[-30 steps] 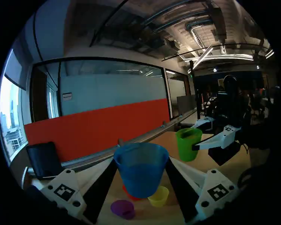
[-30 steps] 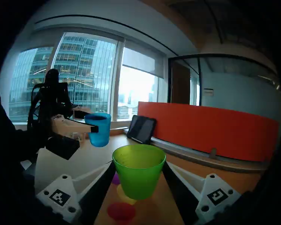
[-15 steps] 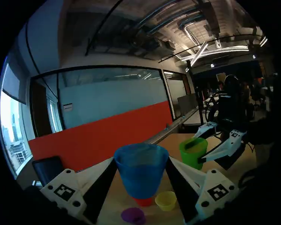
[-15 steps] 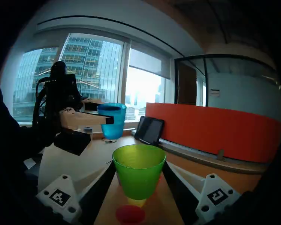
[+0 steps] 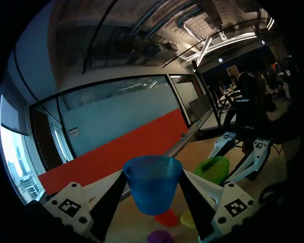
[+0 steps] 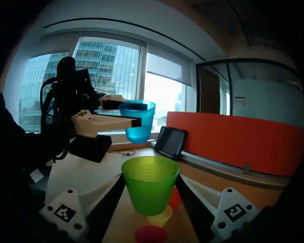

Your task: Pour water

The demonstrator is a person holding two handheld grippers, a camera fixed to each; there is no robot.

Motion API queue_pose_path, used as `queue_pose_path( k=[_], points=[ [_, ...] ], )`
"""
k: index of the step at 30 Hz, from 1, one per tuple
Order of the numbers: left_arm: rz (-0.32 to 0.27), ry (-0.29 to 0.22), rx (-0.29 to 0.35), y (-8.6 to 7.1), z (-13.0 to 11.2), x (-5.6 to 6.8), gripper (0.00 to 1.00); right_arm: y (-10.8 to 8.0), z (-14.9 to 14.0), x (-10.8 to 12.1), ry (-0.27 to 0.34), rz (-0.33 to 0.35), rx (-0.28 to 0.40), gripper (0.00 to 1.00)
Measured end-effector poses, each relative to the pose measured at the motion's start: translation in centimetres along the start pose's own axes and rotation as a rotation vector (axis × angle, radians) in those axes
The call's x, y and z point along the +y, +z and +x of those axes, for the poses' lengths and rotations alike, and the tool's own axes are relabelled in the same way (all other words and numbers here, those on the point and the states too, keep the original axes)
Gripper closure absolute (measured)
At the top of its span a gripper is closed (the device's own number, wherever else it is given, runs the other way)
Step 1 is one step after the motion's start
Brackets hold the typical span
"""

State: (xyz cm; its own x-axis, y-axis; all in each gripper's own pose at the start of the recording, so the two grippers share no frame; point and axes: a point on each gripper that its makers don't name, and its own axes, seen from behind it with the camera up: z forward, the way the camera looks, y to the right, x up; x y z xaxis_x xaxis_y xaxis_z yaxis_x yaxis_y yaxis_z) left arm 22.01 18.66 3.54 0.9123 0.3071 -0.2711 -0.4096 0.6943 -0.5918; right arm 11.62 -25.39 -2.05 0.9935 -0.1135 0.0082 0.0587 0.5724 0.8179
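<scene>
My left gripper (image 5: 152, 180) is shut on a translucent blue cup (image 5: 153, 189), held up off the table. My right gripper (image 6: 150, 184) is shut on a green cup (image 6: 150, 189). In the right gripper view the blue cup (image 6: 138, 120) hangs above and a little left of the green one, slightly tilted, with the left gripper's (image 6: 129, 115) fingers (image 6: 105, 121) reaching in from the left. In the left gripper view the green cup (image 5: 212, 170) sits lower right, clamped by the right gripper's fingers (image 5: 249, 160). I cannot tell whether either cup holds water.
Small orange (image 5: 167, 218), yellow (image 5: 187, 218) and purple (image 5: 160, 237) cups stand on the wooden table (image 5: 131, 222) below the grippers. A dark tablet (image 6: 171, 141) leans at the table's back edge by an orange partition (image 6: 241, 139). Windows lie behind the left gripper.
The blue cup has risen and come closer to the green cup, now above its left side. The left gripper view has tipped, so the green cup sits lower in it.
</scene>
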Motion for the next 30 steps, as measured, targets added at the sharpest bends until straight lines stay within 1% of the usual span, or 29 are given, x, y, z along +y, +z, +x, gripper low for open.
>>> queue_pose_path(
  k=[14,23,30],
  points=[
    [0.030,0.184,0.018,0.5,2.5,-0.6,0.13,1.0,-0.6,-1.4,0.012,0.033,0.006,0.10],
    [0.036,0.306,0.033,0.3,4.3,-0.3,0.13,1.6,-0.9,-2.3,0.016,0.058,0.005,0.10],
    [0.044,0.381,0.040,0.4,5.2,-0.3,0.13,1.9,-1.0,-2.6,0.021,0.069,0.006,0.10]
  ],
)
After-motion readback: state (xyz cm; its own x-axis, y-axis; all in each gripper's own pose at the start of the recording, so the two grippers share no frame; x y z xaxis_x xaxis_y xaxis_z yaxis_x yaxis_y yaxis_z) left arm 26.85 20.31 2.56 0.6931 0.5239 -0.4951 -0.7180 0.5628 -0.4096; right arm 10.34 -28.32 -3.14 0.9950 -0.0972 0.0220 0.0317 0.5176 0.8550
